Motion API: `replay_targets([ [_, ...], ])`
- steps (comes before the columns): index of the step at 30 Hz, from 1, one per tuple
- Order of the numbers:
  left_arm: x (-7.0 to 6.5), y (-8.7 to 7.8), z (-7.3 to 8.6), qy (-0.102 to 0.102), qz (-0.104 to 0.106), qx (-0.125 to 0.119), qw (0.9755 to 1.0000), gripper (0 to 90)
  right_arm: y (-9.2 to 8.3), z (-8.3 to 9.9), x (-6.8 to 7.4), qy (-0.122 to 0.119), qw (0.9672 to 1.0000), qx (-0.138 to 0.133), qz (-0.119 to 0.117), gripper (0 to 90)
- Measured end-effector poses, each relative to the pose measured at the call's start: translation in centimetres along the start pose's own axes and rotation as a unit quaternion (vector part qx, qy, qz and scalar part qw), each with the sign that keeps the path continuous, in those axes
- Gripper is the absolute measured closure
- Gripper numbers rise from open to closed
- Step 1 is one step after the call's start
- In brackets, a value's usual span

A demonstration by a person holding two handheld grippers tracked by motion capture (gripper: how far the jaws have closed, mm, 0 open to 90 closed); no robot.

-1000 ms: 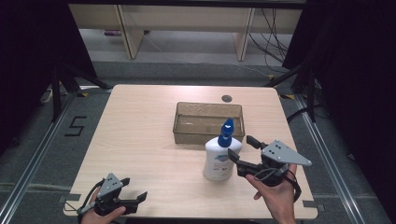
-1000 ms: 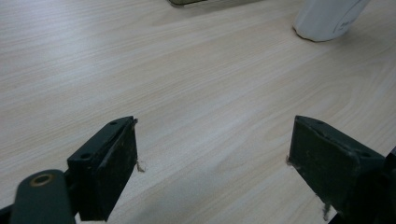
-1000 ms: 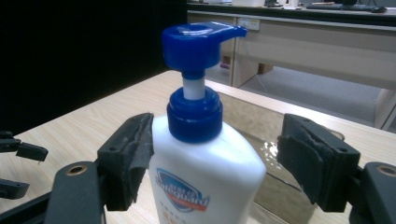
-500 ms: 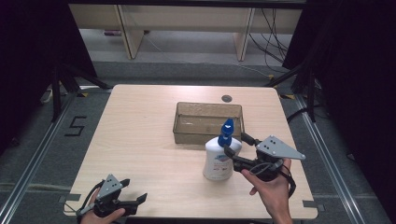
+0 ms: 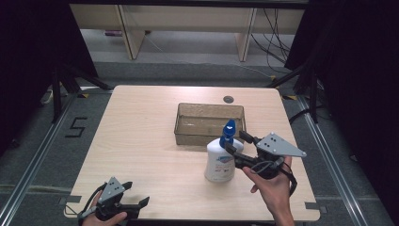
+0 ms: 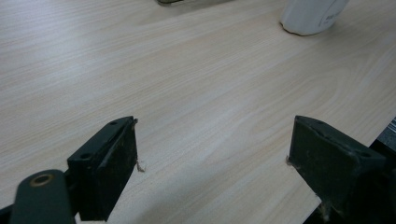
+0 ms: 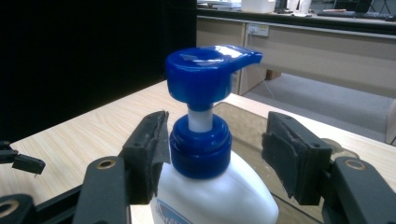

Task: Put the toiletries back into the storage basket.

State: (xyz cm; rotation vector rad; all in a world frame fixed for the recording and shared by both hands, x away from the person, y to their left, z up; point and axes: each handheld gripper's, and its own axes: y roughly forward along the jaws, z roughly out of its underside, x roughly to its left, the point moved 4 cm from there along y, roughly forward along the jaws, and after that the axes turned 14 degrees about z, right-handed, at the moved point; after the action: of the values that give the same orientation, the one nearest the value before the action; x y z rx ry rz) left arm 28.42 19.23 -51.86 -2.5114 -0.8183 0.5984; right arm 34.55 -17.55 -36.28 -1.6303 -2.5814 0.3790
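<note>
One pump bottle (image 5: 220,160) stands upright on the counter (image 5: 141,141), just in front of the single clear tray (image 5: 209,123) near the counter's right half. The right gripper (image 5: 237,143) has its jaws set around the bottle's blue collar, below the pump head: in the right gripper view the collar (image 7: 201,144) sits between them, one jaw touching or nearly so, the other with a gap. The jaws have just been closing but do not yet clamp. The left gripper (image 5: 141,203) rests at the counter's near left edge, well apart from the bottle, jaws released and empty. Two grippers, one bottle, one tray.
</note>
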Motion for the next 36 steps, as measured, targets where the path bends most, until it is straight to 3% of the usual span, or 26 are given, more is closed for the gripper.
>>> replay_targets([
  [10, -0.1, 0.0, 0.0, 0.002, 0.001, 0.001, 1.0, 14.8, 0.8, -0.5, 1.0, -0.004, 0.9998, -0.003, -0.021, 49.1],
  [11, -0.1, 0.0, 0.0, 0.001, 0.001, 0.001, 1.0, 14.7, 0.9, -0.6, 0.9, -0.017, 0.9997, -0.008, -0.014, 50.7],
  [15, -0.1, 0.1, 0.1, -0.001, 0.003, 0.001, 1.0, 14.7, 1.3, -0.6, 1.1, 0.001, 0.9997, -0.006, -0.024, 55.9],
  [16, -0.1, 0.0, 0.1, 0.0, 0.001, 0.003, 1.0, 14.7, 1.3, -0.6, 0.9, -0.008, 0.9998, -0.011, -0.017, 56.3],
  [22, -0.1, 0.1, 0.1, -0.001, 0.003, 0.002, 1.0, 14.7, 1.6, -0.7, 1.4, -0.002, 0.9998, -0.011, -0.014, 59.3],
  [24, -0.1, 0.1, 0.1, 0.0, 0.002, 0.004, 1.0, 14.7, 1.7, -0.7, 1.2, -0.013, 0.9998, -0.012, -0.011, 60.2],
  [36, -0.1, 0.1, 0.1, 0.0, 0.004, 0.004, 1.0, 14.7, 2.4, -0.5, 1.4, 0.009, 0.9994, -0.029, -0.016, 62.1],
])
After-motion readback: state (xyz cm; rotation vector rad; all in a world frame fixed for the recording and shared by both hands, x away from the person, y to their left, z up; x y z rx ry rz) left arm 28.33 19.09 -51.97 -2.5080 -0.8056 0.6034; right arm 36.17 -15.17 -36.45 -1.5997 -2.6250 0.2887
